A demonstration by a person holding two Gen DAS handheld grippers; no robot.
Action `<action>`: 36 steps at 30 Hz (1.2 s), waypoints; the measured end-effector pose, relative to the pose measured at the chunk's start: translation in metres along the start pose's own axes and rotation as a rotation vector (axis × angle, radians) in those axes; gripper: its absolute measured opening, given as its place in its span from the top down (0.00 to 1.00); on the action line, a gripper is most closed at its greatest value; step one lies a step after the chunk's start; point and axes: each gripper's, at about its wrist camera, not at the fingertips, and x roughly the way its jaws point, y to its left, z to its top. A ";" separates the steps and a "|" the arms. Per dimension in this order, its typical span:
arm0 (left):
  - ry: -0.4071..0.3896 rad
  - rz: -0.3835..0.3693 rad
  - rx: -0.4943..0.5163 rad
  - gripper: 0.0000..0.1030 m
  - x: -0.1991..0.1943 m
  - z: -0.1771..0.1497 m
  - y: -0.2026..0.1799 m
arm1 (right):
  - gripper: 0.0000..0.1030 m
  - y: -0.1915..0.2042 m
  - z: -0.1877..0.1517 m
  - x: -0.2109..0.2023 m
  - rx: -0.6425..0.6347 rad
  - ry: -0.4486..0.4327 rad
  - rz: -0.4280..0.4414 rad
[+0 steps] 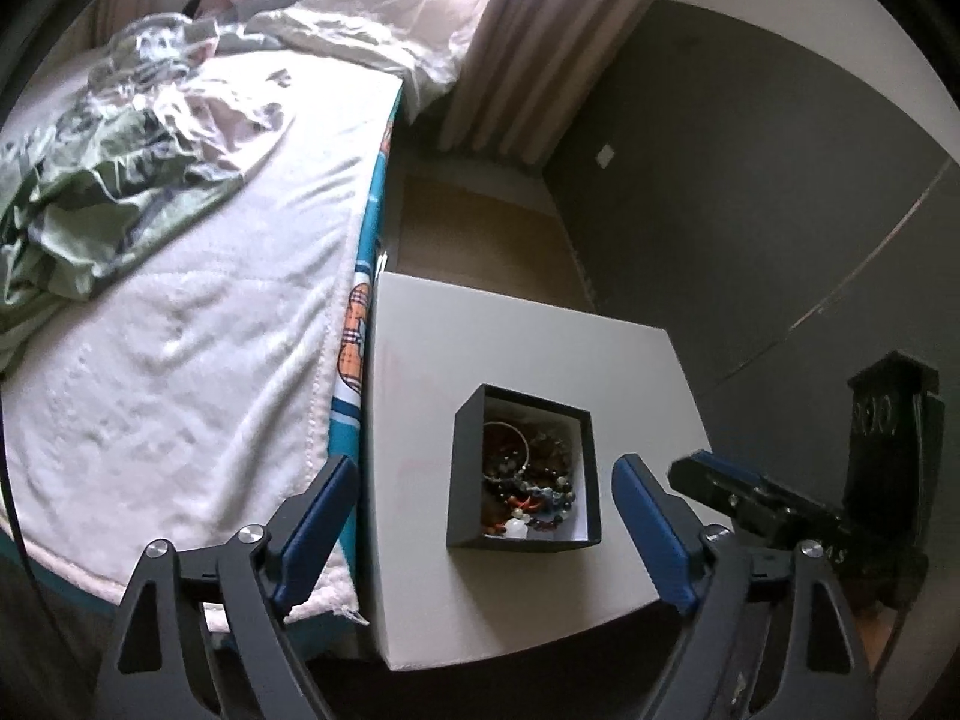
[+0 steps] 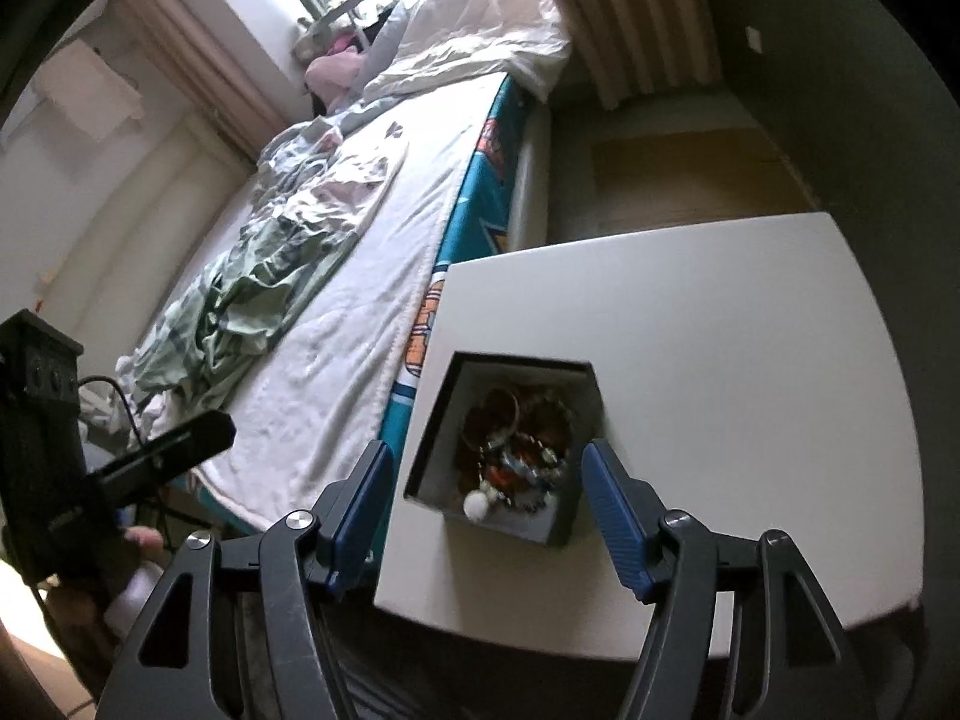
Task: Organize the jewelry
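A small black box (image 1: 465, 483) with a white inside stands on a white bedside table (image 1: 540, 360). It holds a pile of beaded bracelets (image 1: 528, 480) and a white bead. My left gripper (image 1: 480, 477) is open and empty, hovering above the box. The right gripper's body (image 1: 780, 504) shows at the right in the left wrist view. In the right wrist view the same box (image 2: 432, 438) and bracelets (image 2: 516, 444) lie just ahead of my right gripper (image 2: 487, 463), which is open and empty. The left gripper's body (image 2: 162, 450) shows at the left.
A bed (image 1: 180, 330) with a white blanket, a teal patterned sheet and a rumpled green garment (image 1: 96, 192) lies directly left of the table. A dark grey wall (image 1: 750, 180) and a curtain (image 1: 552, 30) stand behind. The floor (image 1: 480, 228) shows beyond the table.
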 end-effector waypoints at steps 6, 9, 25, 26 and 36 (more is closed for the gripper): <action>-0.029 -0.003 0.065 0.13 -0.014 -0.015 -0.022 | 0.35 -0.009 -0.026 -0.038 0.012 -0.066 -0.062; -0.050 -0.005 0.101 0.11 -0.023 -0.027 -0.035 | 0.23 -0.008 -0.042 -0.064 -0.012 -0.129 -0.125; -0.190 0.011 0.305 0.01 -0.075 -0.100 -0.112 | 0.02 -0.020 -0.120 -0.182 0.009 -0.345 -0.219; -0.199 0.012 0.310 0.01 -0.080 -0.104 -0.115 | 0.02 -0.020 -0.125 -0.185 0.011 -0.344 -0.220; -0.306 0.019 0.375 0.00 -0.118 -0.145 -0.141 | 0.02 -0.022 -0.165 -0.200 0.052 -0.333 -0.255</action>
